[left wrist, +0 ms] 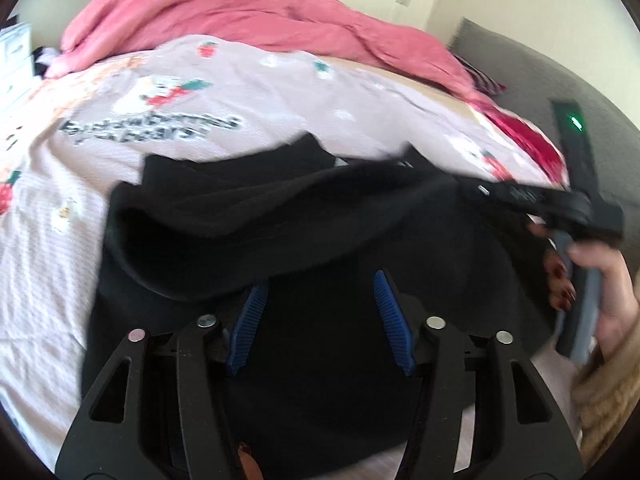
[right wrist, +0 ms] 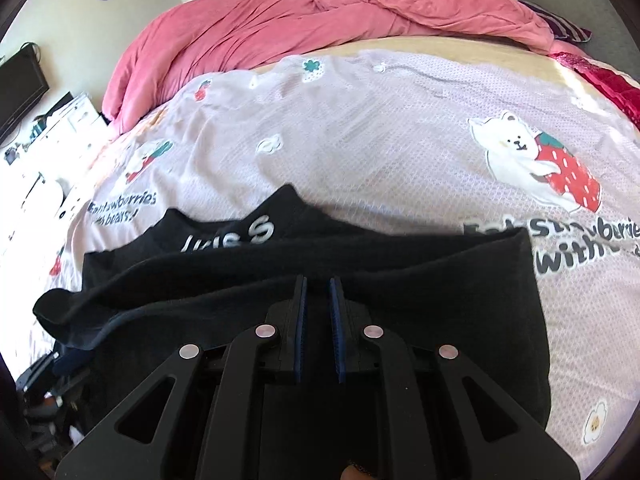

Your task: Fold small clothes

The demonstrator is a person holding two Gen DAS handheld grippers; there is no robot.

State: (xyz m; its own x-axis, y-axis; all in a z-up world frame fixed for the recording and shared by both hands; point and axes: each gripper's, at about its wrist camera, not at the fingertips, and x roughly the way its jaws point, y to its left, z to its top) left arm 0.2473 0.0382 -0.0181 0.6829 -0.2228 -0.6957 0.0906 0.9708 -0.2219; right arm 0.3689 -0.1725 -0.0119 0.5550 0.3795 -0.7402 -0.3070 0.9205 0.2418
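A black garment with white lettering [right wrist: 224,264] lies on the bed, its near edge folded over toward the far side. It fills the middle of the left wrist view [left wrist: 280,216]. My left gripper [left wrist: 320,284] is open above the black cloth, blue pads wide apart, nothing between them. My right gripper [right wrist: 318,284] has its blue pads nearly together at the folded edge; whether cloth sits between them is hidden. In the left wrist view the right gripper's body [left wrist: 576,208] and the hand holding it are at the right, blurred.
The bed has a pale pink sheet [right wrist: 380,140] printed with bears and strawberries. A rumpled pink duvet [right wrist: 320,12] lies along the far side. A grey headboard [left wrist: 532,80] is at the right, white drawers [right wrist: 60,128] and floor clutter at the left.
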